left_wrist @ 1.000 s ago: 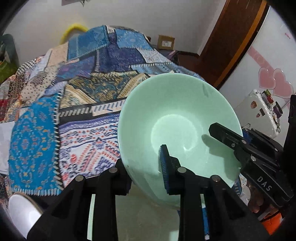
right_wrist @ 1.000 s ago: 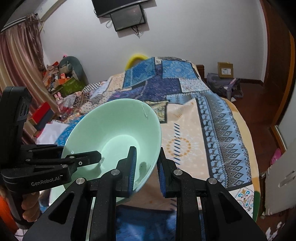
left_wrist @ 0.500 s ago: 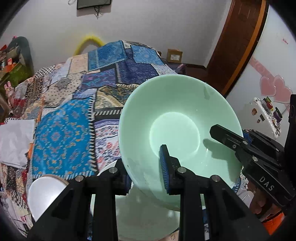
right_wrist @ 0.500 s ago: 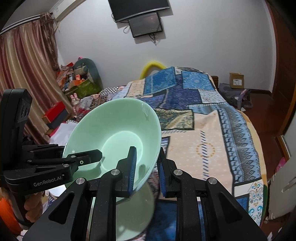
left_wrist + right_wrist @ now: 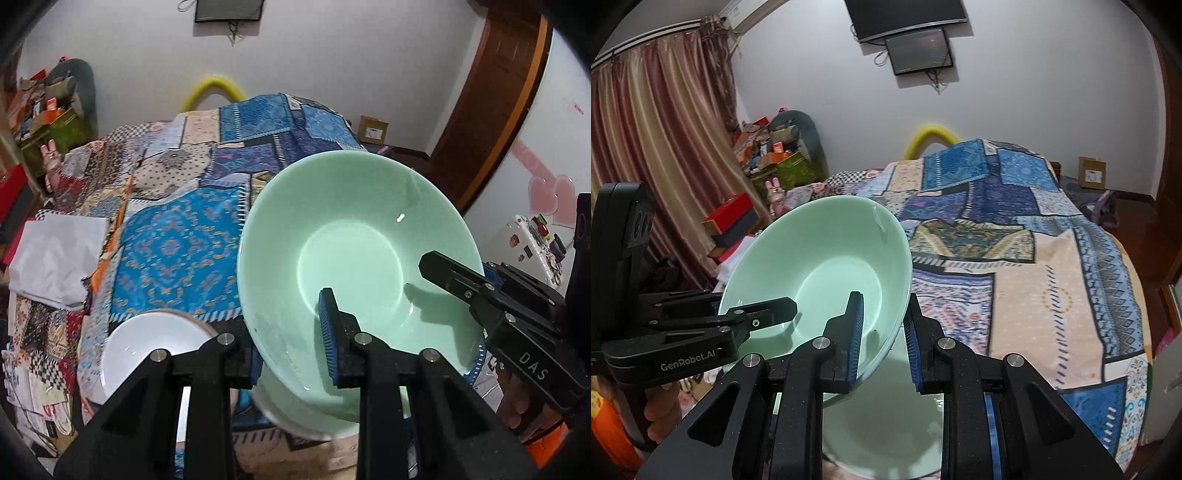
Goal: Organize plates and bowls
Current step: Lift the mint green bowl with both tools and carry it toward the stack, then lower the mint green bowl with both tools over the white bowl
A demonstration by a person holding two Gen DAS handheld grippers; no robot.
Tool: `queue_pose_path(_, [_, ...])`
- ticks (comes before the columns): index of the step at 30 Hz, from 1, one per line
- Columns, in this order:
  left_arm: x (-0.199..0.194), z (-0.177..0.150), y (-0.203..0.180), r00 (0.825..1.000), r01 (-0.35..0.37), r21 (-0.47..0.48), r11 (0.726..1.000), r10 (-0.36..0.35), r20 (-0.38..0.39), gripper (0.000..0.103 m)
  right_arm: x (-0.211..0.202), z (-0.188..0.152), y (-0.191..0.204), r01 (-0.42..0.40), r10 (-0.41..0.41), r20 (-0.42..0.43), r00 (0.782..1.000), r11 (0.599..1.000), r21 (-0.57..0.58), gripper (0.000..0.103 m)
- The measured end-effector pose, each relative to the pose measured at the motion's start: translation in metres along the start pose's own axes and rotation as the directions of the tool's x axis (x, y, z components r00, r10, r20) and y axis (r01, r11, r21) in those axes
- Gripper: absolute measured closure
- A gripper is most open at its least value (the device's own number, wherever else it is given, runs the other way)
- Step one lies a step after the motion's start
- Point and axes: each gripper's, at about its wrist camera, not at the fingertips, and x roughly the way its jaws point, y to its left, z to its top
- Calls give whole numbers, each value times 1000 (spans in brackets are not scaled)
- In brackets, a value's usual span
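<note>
Left wrist view shows me the green bowl (image 5: 354, 266) lifted higher than a second ago, both my left gripper (image 5: 291, 332) and right gripper (image 5: 882, 332) clamped on opposite rims, a white bowl (image 5: 147, 343) and green plate (image 5: 886, 424) now exposed beneath, so I judge restacking is underway.

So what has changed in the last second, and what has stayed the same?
Both grippers have carried the pale green ceramic bowl up and back from the patchwork bedspread; a white bowl and a second green dish below have come into view. Unchanged: the left gripper and right gripper stay clamped on its rim.
</note>
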Motion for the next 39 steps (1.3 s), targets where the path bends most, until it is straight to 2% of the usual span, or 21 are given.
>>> queue_pose_path(9, [-23, -22, 39, 999, -47, -37, 998, 48, 8, 76, 18, -5, 33, -54, 53, -27, 998, 998, -30, 83])
queue_pose_path(21, [-29, -46, 92, 996, -86, -100, 991, 85, -10, 76, 48, -15, 72, -112, 108, -81, 991, 993, -38, 83])
queue_pose_path(39, [8, -82, 152, 989, -111, -187, 976, 90, -121, 76, 101, -41, 95, -146, 139, -217, 966, 989, -16, 83])
